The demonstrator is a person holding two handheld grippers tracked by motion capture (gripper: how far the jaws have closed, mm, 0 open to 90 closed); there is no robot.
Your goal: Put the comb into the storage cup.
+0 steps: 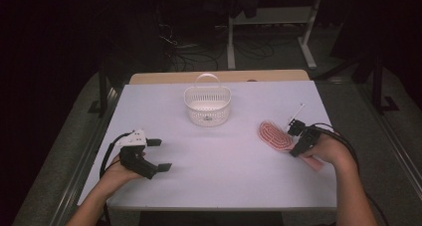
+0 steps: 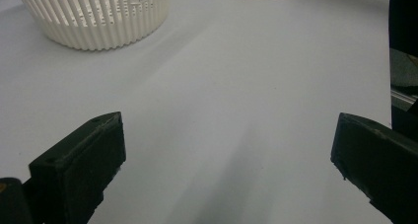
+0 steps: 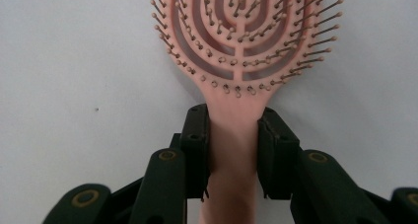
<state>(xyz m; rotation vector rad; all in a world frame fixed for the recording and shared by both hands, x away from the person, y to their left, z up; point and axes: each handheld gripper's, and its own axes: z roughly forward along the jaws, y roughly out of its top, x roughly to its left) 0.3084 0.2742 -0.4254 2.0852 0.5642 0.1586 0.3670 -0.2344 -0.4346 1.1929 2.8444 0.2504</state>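
- Nearest you, your left gripper rests low on the near left of the worktop, jaws spread wide with nothing between them; in the left gripper view there is just bare white surface ahead.
- Your right gripper has its jaws closed on the neck of the pink hairbrush, just below the bristled head, one jaw on each side of the handle.
- The hairbrush lies bristles up on the right half of the worktop, head pointing away from you toward the far left; whether it has left the surface, I cannot tell.
- By my reading, the grasp is made and the carry is not: the white slatted basket sits well apart at centre far, and looks empty apart from a small mark on its floor.
- What looks left for you is the lift, the move across, and the drop into the basket.
- Room is good: the stretch between brush and basket is bare, and the left gripper is well off that line.
- Mind the basket's upright handle arching over its opening, and the worktop's right edge, which lies near your right hand.
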